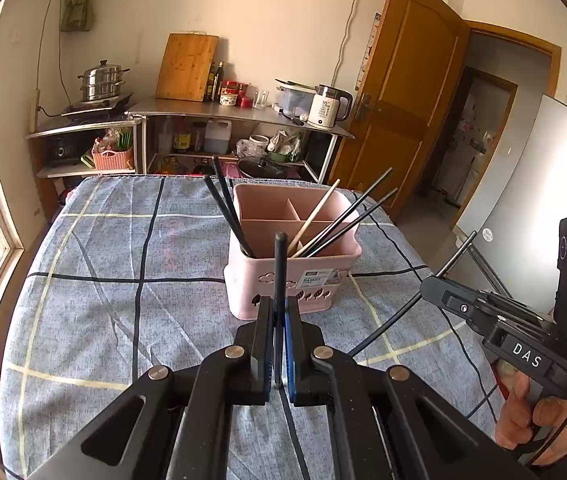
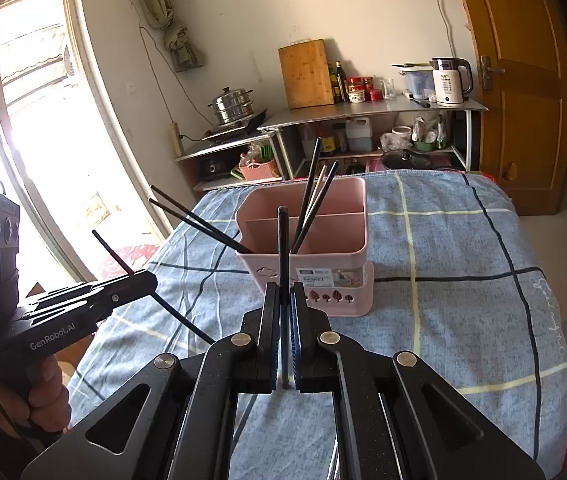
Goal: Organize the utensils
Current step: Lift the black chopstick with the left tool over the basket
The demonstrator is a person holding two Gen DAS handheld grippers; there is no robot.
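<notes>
basket (image 1: 291, 280) mid-table, cloth (image 1: 123, 320) around

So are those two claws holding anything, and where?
Yes. The left gripper and right gripper each pinch one black chopstick around its middle.

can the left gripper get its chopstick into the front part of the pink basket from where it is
Probably yes. The left gripper is shut on a black chopstick just short of the pink basket, with nothing between them. The chopsticks inside lean to the sides, leaving a gap in the middle.
</notes>
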